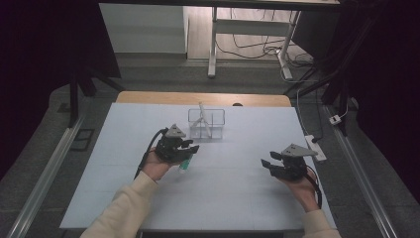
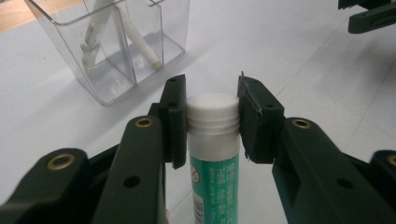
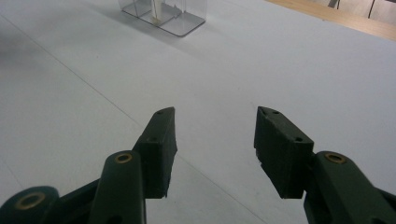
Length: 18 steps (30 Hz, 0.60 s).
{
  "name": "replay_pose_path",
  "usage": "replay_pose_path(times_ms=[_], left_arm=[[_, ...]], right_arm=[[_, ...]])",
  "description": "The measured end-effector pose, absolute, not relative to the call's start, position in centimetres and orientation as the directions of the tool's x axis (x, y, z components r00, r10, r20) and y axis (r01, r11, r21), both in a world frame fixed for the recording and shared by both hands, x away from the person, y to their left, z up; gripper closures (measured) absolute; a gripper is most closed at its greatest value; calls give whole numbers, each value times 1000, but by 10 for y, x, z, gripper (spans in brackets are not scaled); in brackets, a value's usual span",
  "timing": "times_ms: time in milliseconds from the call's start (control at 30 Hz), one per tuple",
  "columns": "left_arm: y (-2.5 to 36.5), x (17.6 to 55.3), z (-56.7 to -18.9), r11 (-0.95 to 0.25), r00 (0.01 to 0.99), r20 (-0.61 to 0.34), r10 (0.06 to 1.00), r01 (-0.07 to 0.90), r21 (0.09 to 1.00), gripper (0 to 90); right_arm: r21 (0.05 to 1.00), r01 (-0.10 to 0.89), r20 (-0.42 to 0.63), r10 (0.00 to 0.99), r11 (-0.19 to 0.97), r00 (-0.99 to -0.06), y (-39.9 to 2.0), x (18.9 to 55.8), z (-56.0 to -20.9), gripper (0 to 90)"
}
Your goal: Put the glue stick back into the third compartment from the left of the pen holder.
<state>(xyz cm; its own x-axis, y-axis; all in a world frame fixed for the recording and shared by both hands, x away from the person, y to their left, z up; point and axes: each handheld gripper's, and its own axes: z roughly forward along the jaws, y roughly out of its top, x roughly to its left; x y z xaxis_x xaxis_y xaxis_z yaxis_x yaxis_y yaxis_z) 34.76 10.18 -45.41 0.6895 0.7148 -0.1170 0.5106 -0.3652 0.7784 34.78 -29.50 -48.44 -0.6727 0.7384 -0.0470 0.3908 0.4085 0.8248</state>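
Green-and-white, the glue stick (image 2: 214,154) sits clamped between the pads of the left gripper (image 2: 212,119), which press on the ribbed neck just below its white cap. Its long axis runs along the jaws, cap end foremost, pointing toward the clear plastic organizer (image 2: 116,51). In the high view the left gripper (image 1: 184,147) hangs over the table (image 1: 247,198) left of centre, with the green body of the glue stick (image 1: 185,164) slanting down beneath it toward the near edge.

The organizer (image 1: 206,122) stands near the far edge, at about the table's middle, ahead and slightly right of the left gripper. It is the closer of the two grippers to it. The coming move probably depends on bringing the stick's axis upright over an open compartment. One compartment holds a white pen-like item (image 2: 140,44) leaning against a divider; another slim white item leans beside it.

The right gripper (image 1: 270,164) rests in the hand near the right edge, well apart from the organizer. Its jaws stand moderately apart with nothing between them (image 3: 215,140).

The lower end of the glue stick is cut off in the left gripper view. The label print is too small to read. How many compartments are free cannot be determined.
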Motion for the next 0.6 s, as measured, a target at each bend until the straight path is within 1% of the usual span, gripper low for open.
replay_pose_path(times_ms=[600], left_arm=[[98,369,-426,-318,690,-111,715,464,827,649]], right_arm=[[829,393,-41,743,399,-668,-298,348,-484,480]])
